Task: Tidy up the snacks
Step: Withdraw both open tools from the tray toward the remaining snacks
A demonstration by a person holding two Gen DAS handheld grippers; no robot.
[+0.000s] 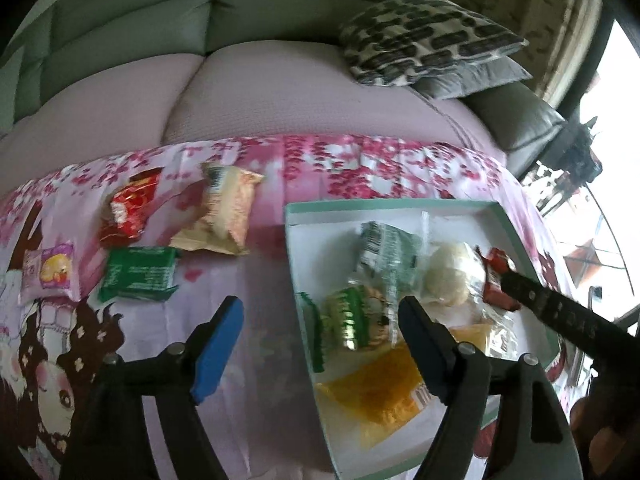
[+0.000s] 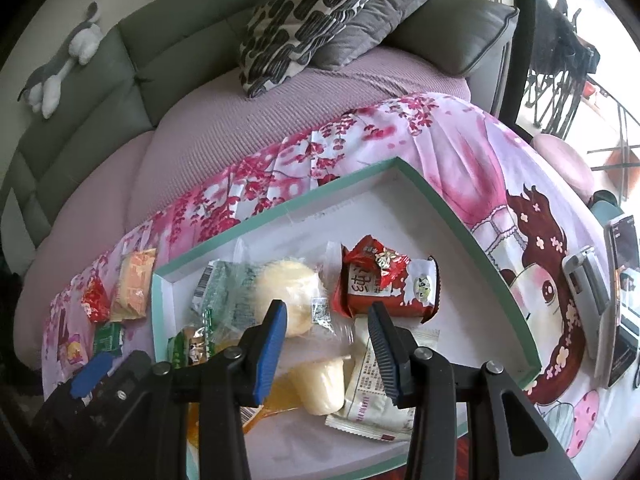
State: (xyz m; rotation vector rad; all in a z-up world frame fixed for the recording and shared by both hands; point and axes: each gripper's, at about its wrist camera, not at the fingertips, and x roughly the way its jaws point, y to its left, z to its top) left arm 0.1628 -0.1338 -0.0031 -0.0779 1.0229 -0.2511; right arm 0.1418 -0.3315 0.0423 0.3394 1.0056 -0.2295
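A white tray with a teal rim lies on a pink floral cloth. It holds a green-and-white pack, a round cream bun, a red pack, a yellow pack and a white pack. Left of the tray lie a red pack, a beige pack, a green pack and a small pink pack. My left gripper stands wide open over the tray's left rim. My right gripper hovers open above the tray's snacks.
The cloth covers a low surface in front of a grey-green sofa with a patterned cushion and a plush toy. A phone and a dark device lie on the cloth right of the tray.
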